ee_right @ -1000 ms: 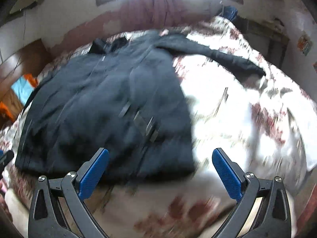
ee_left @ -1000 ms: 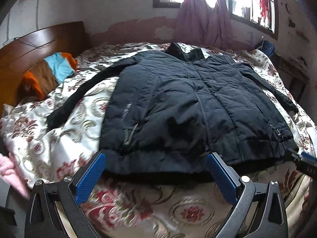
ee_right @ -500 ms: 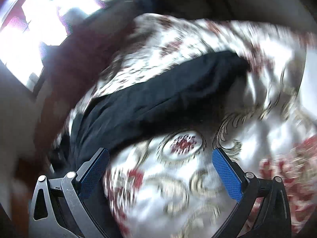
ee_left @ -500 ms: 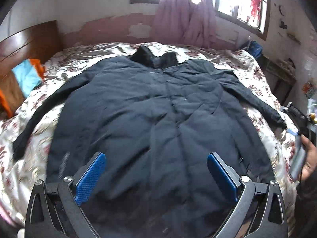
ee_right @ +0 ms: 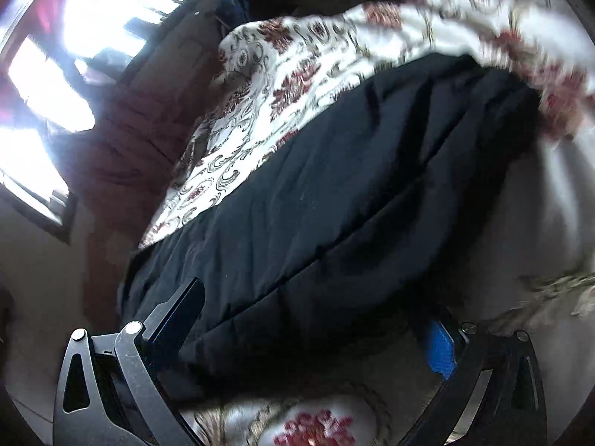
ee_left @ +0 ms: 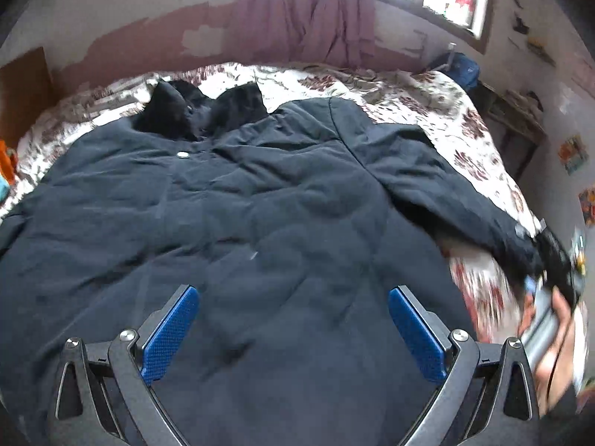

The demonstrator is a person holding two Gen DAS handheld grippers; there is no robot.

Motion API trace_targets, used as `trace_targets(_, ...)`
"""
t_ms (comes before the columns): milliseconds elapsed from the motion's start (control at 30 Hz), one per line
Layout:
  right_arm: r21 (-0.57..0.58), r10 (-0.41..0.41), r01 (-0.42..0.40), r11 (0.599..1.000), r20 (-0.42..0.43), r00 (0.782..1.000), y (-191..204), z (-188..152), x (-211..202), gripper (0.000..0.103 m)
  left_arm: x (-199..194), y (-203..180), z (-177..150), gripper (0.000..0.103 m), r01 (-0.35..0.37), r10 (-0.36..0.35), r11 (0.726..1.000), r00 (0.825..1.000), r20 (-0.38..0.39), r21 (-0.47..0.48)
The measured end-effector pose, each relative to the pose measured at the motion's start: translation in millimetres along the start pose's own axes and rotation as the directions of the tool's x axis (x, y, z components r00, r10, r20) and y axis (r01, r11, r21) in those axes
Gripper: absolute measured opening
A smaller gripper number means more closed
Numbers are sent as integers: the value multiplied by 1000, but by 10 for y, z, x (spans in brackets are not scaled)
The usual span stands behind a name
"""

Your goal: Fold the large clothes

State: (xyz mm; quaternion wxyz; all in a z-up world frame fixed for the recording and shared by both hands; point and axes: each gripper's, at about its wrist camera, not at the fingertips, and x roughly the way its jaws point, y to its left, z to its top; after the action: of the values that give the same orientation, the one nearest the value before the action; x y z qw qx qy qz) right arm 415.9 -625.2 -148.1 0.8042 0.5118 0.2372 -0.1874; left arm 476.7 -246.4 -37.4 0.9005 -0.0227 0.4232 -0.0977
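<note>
The right gripper (ee_right: 308, 319) has reached the sleeve (ee_right: 334, 193), jaws wide around it (unclamped); left gripper (ee_left: 293, 330) gapes empty over the jacket (ee_left: 223, 223).

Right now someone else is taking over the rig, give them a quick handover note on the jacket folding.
Left gripper: open, empty, over the lower front of the dark jacket.
Right gripper: jaws still apart, straddling the cuff end of the jacket's right sleeve; it is not clamped yet.
Jacket: spread flat, front up, on the floral bedspread, collar toward the window, the right sleeve stretched out to the side.
Done: jacket laid out. No fold made yet.
Left: probably close on the sleeve, fold it across the body, do the other sleeve, then fold the body.
</note>
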Motion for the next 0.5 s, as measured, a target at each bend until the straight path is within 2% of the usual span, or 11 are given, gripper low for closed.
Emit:
trace_targets(100, 88, 51, -53, 995, 23, 998, -108, -11, 48, 102, 329, -112, 249, 103, -11, 10, 999, 1000, -6, -45)
trace_targets(233, 145, 109, -119, 982, 75, 991, -161, 15, 84, 102, 704, -323, 501, 103, -29, 29, 999, 1000, -13, -32)
trace_targets(267, 152, 115, -127, 980, 83, 990, -171, 28, 105, 98, 801, -384, 544, 103, -34, 33, 999, 999, -12, -21)
trace_targets(300, 159, 120, -133, 978, 91, 989, -176, 39, 118, 85, 872, -436, 572, 103, -37, 37, 999, 999, -13, -11)
trace_targets(367, 177, 127, -143, 974, 103, 987, -200, 58, 145, 67, 1029, -559, 592, 103, -47, 48, 999, 998, -30, 25)
trace_targets(433, 211, 148, -175, 962, 135, 980, -264, 57, 131, 54, 1173, -681, 572, 103, -77, 82, 994, 995, -63, 79)
trace_targets(467, 232, 149, -181, 956, 152, 977, -321, 35, 96, 37, 1188, -718, 557, 103, -93, 100, 991, 993, -64, 94)
trace_targets(500, 254, 148, -185, 949, 160, 976, -352, 35, 90, 27, 1205, -754, 535, 103, -114, 121, 987, 991, -57, 111)
